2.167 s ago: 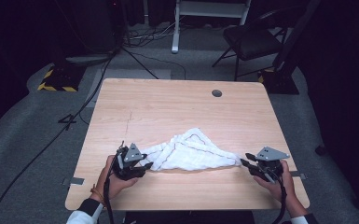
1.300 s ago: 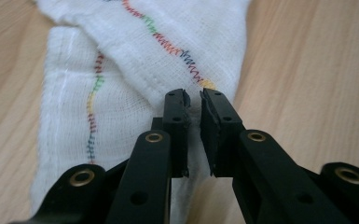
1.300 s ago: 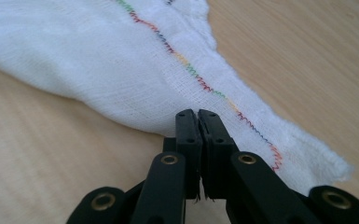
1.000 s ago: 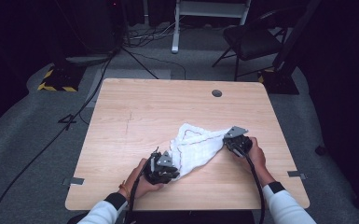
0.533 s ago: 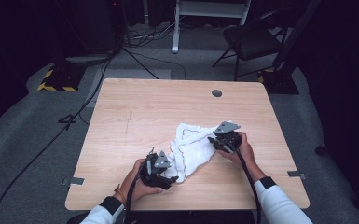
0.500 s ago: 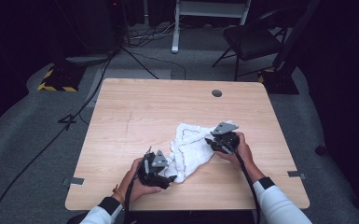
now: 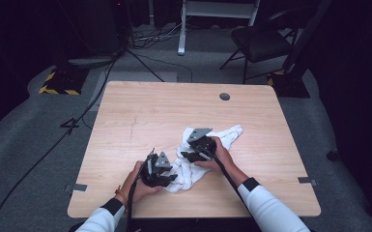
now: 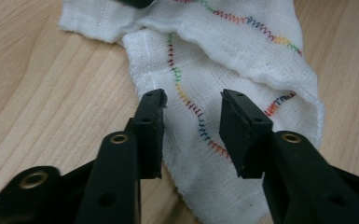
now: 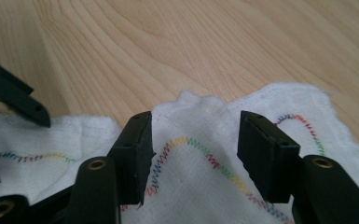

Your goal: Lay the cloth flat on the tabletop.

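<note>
A: so where's the white cloth point(image 7: 200, 154) sitting? Bunched on the table point(image 7: 140, 111), between both grippers. Loads of bare wood beyond the jaws, the table's near edge is close behind them.

B: yep. Left gripper point(image 8: 191, 112) jaws apart, cloth under the gap, nothing pinched. Right gripper point(image 9: 193, 140) same, jaws wide over the scalloped hem. Rainbow stitching point(image 9: 200, 149) is clear up close, lost from above.

You're working at a wood table point(image 7: 140, 116) w/ a round grey grommet point(image 7: 224, 96) sitting near its far edge. Behind it a black chair point(image 7: 261, 43) is standing on grey carpet, next to a white frame point(image 7: 217, 9). Cables point(image 7: 145, 60) are trailing across the floor; a yellow-black striped block point(image 7: 58, 82) is lying far left.
</note>
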A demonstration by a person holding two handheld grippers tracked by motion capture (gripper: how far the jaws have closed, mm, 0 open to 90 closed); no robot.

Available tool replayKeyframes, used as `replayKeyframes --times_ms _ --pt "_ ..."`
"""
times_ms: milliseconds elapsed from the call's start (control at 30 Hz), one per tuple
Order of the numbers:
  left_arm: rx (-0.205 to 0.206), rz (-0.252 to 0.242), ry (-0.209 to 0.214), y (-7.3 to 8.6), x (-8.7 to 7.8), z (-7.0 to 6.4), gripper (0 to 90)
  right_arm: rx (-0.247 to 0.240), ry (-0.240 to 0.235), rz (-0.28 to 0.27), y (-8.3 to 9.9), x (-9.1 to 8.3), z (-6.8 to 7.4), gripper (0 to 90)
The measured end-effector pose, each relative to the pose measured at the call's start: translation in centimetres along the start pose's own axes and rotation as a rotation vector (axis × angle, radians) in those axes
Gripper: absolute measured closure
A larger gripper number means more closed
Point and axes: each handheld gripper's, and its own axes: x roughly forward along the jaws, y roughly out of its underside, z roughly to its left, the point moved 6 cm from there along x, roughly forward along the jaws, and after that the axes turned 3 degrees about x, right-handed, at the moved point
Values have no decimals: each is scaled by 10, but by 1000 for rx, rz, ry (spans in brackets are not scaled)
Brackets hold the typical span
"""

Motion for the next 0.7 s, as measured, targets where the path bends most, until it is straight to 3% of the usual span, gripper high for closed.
replayKeyframes --times_ms 100,167,267,333,533,700 --pt "-3 -6 18 1 -1 2 655 30 -14 36 3 12 -1 509" --pt "-8 -10 19 1 -1 2 664 33 -25 29 3 13 -1 540" --pt "0 -5 12 1 -1 2 672 18 -8 33 3 10 -3 731" --pt "-1 -6 13 1 -1 1 678 13 9 23 5 4 -4 798" --pt "0 -2 13 1 -1 0 680 15 29 -45 5 -18 -4 773" --pt "12 6 38 0 -1 -7 691 19 59 -75 9 -33 -7 796"
